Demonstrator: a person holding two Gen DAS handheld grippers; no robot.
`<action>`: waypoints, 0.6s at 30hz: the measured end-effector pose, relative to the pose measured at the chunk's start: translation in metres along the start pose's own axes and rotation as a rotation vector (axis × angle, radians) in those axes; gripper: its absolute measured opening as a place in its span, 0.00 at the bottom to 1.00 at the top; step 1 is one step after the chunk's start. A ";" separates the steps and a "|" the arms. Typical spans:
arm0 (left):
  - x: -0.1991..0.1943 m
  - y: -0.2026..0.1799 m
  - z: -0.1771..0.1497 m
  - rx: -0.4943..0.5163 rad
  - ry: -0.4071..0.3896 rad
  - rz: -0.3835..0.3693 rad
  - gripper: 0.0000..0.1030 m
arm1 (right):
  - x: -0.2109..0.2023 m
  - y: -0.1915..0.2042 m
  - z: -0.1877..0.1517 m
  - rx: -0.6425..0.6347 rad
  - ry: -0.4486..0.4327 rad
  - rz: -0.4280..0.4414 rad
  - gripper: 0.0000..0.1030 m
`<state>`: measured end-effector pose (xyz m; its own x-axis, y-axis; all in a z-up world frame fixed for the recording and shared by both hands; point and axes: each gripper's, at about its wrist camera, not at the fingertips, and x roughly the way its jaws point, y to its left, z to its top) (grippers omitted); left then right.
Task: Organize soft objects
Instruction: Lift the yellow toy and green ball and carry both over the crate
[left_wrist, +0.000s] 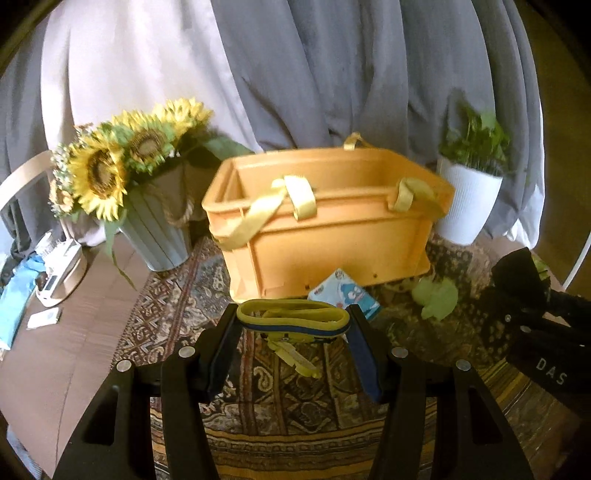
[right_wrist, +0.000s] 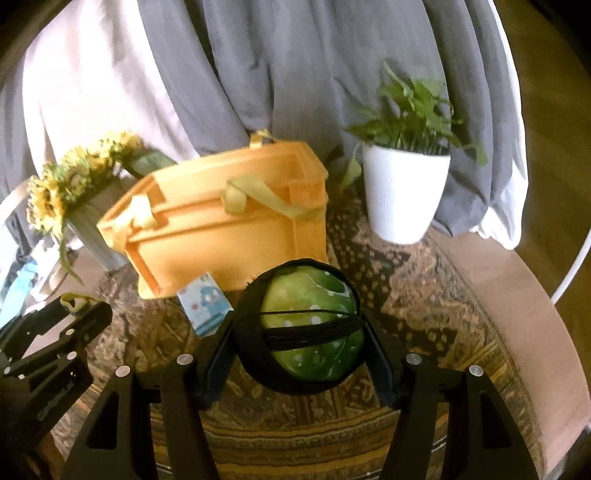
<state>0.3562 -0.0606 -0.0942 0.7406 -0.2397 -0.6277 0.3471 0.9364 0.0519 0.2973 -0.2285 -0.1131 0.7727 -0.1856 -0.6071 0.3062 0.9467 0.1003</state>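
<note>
My left gripper (left_wrist: 293, 323) is shut on a yellow and blue soft pouch (left_wrist: 291, 321), held above the patterned rug in front of the orange crate (left_wrist: 325, 236). My right gripper (right_wrist: 301, 328) is shut on a green soft toy with a black band (right_wrist: 306, 325), held just before the crate (right_wrist: 221, 229). The crate stands open with yellow straps (left_wrist: 295, 195) over its rim. A small blue and white packet (left_wrist: 343, 293) leans at the crate's base; it also shows in the right wrist view (right_wrist: 207, 302). A light green soft piece (left_wrist: 436, 297) lies on the rug.
A sunflower pot (left_wrist: 147, 206) stands left of the crate and a white plant pot (left_wrist: 469, 199) stands right of it. Grey and white curtains hang behind. White and blue items (left_wrist: 55, 269) lie at the far left. The right gripper's body (left_wrist: 535, 314) is at the right.
</note>
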 end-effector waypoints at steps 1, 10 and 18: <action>-0.005 0.000 0.002 -0.005 -0.008 0.004 0.55 | -0.002 0.000 0.003 -0.003 -0.009 0.006 0.62; -0.036 0.000 0.024 -0.039 -0.077 0.029 0.55 | -0.023 0.005 0.029 -0.040 -0.086 0.061 0.62; -0.051 -0.001 0.044 -0.055 -0.132 0.049 0.55 | -0.032 0.008 0.052 -0.067 -0.143 0.102 0.62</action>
<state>0.3432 -0.0605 -0.0278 0.8266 -0.2212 -0.5175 0.2790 0.9596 0.0354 0.3036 -0.2285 -0.0520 0.8704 -0.1189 -0.4777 0.1881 0.9771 0.0996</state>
